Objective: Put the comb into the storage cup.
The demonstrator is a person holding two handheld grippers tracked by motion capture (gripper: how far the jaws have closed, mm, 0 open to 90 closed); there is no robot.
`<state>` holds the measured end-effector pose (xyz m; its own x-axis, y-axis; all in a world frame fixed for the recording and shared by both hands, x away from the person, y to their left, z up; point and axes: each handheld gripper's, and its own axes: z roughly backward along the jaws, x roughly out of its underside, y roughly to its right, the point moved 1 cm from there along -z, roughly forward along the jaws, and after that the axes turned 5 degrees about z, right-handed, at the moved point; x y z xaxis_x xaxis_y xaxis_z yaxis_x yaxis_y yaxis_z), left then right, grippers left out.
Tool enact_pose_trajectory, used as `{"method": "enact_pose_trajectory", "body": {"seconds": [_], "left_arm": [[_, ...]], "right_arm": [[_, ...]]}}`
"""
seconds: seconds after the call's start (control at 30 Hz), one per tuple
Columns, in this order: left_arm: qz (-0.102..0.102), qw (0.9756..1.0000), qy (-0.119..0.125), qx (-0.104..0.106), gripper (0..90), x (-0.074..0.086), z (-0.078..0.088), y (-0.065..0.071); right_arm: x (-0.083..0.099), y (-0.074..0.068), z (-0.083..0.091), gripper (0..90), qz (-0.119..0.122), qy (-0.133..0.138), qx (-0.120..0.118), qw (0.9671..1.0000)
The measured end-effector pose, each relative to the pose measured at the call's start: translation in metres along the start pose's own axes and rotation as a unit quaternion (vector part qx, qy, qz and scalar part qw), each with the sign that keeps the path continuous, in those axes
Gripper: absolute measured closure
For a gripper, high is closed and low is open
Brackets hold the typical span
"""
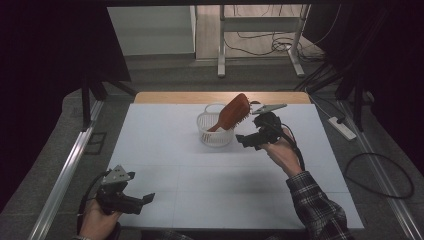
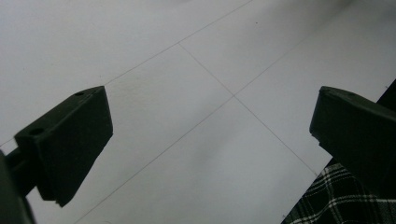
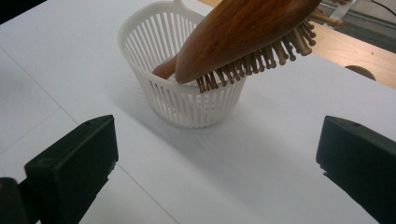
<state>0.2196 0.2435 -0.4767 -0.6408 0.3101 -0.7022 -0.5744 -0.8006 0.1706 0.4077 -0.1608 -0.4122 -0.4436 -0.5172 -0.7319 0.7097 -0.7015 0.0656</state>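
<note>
A wooden hairbrush [image 1: 233, 112] stands handle-down in a small white slotted basket [image 1: 212, 135] at the middle back of the white table. Its head leans over the rim, bristles facing down to the right [image 3: 243, 32]. My right gripper [image 1: 248, 140] hovers just right of the basket [image 3: 187, 105], jaws wide apart and empty. Near the front left corner, my left gripper [image 1: 144, 200] is open too, with only bare table [image 2: 205, 116] between its jaws.
A wooden strip [image 1: 165, 97] runs along the table's [image 1: 165, 150] far edge. A metal rail [image 1: 65, 170] borders the left side. Cables and a power strip [image 1: 342, 127] lie on the floor to the right. A plaid sleeve [image 1: 315, 205] reaches over the front right.
</note>
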Motion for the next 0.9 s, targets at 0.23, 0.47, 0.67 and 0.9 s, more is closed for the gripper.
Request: {"method": "enact_pose_trajectory", "body": {"seconds": [0.23, 0.47, 0.67, 0.9], "left_arm": [[0.001, 1.0, 0.002, -0.001, 0.3, 0.0, 0.001, 0.0], [0.005, 0.9999, 0.008, 0.001, 0.0, 0.001, 0.002, -0.001], [0.009, 0.9999, 0.011, -0.008, 0.0, 0.001, 0.004, -0.003], [0.01, 0.9999, 0.002, -0.007, 0.0, 0.002, 0.004, -0.004]], "right_arm": [[0.003, -0.003, 0.004, 0.0, 0.007, 0.007, -0.006, 0.9999], [0.008, -0.006, 0.006, 0.0, 0.01, 0.008, -0.011, 0.9999], [0.013, -0.008, 0.006, 0.0, 0.014, 0.008, -0.016, 0.9997], [0.022, -0.01, 0.006, 0.0, 0.02, -0.005, -0.031, 0.9993]]}}
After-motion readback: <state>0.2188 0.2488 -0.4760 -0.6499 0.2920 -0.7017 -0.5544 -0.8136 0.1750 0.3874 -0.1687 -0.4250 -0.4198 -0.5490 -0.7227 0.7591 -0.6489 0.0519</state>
